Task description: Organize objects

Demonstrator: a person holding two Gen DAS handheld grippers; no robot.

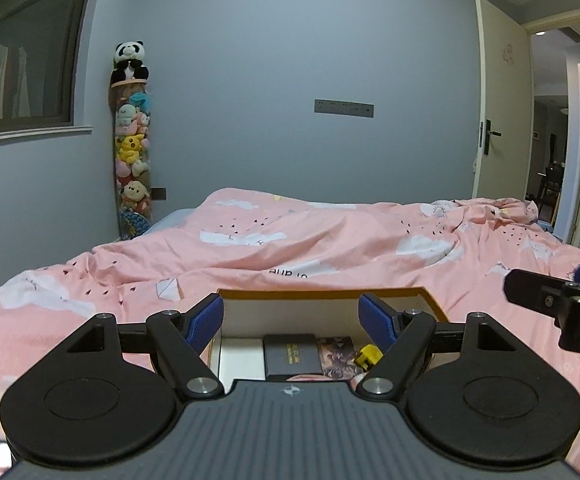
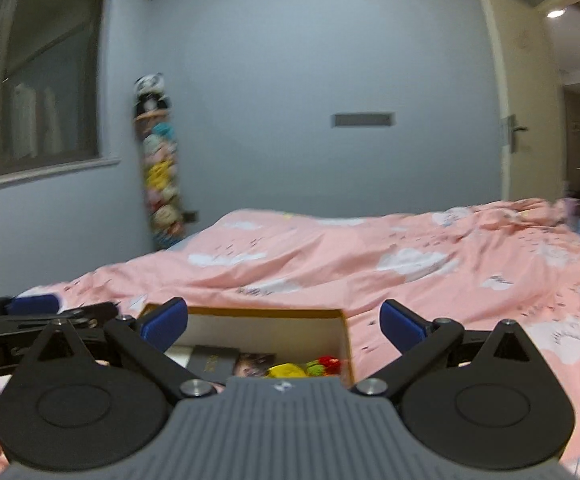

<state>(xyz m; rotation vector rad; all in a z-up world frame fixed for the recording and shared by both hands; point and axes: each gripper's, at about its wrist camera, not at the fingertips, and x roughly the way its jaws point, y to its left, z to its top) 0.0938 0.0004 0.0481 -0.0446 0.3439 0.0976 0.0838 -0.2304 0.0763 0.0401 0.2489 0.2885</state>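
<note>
The box lies open on the soft pink quilt, near both cameras. Inside are a dark book, a picture card and a yellow toy; the right view adds something red.

The risk, I think, is tipping: a push on one wall could tilt the box on the quilt and slide the things together. A closing finger could also catch the cardboard rim instead of an object.

The left gripper hovers level over the box, jaws wide and empty. The right gripper hovers just beside it, over the box's right wall, also wide and empty; its view is blurred.
</note>
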